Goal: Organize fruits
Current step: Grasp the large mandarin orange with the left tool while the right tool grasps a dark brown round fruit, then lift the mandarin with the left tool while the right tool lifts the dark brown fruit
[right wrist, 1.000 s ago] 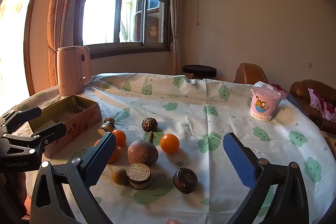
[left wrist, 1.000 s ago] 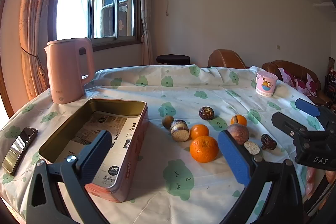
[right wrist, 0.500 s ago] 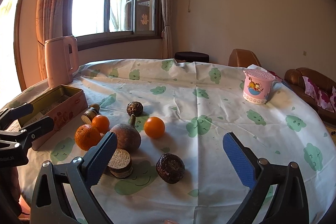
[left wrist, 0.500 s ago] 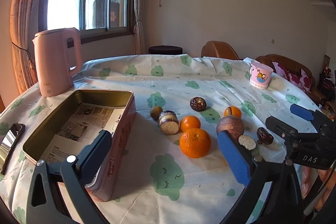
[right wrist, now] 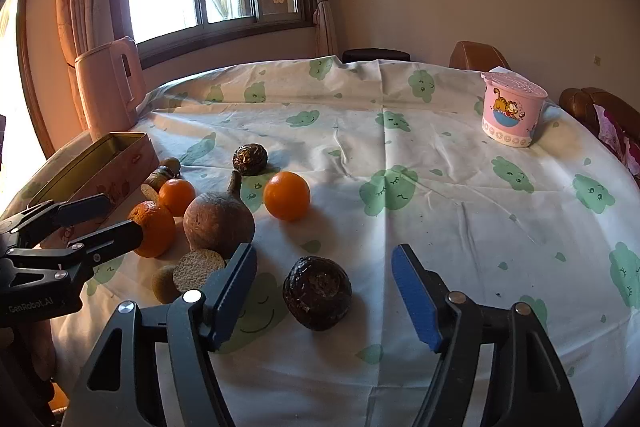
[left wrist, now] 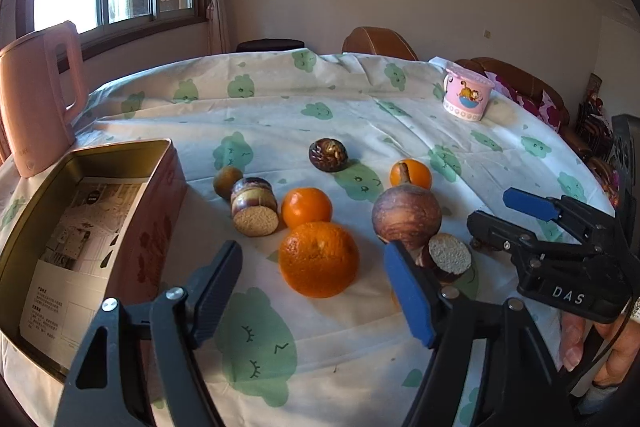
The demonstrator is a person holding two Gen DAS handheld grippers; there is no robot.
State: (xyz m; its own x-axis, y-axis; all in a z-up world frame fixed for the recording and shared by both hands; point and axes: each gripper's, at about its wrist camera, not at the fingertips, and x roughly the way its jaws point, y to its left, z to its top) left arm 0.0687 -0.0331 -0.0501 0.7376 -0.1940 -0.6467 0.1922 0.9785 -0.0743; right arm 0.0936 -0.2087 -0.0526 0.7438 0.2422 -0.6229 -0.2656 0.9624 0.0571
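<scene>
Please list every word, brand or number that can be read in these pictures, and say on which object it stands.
"DAS": on the right gripper body.
"GenRobot.AI": on the left gripper body.
Printed sheet inside the tin box: text too small to read.
Pink cup: a cartoon cat only, no readable words.

A: Where does the tin box [left wrist: 80, 227] lie?
B: At nine o'clock of the big orange [left wrist: 318, 259], on the tablecloth [left wrist: 360, 115].
A: And the kettle [left wrist: 36, 99]?
B: Behind the box, at eleven o'clock; the cup [left wrist: 466, 97] at one o'clock.

Left gripper [left wrist: 316, 291]: jaws spread wide, nothing between them. Right gripper [right wrist: 324, 291]: jaws spread wide, likewise unloaded.
</scene>
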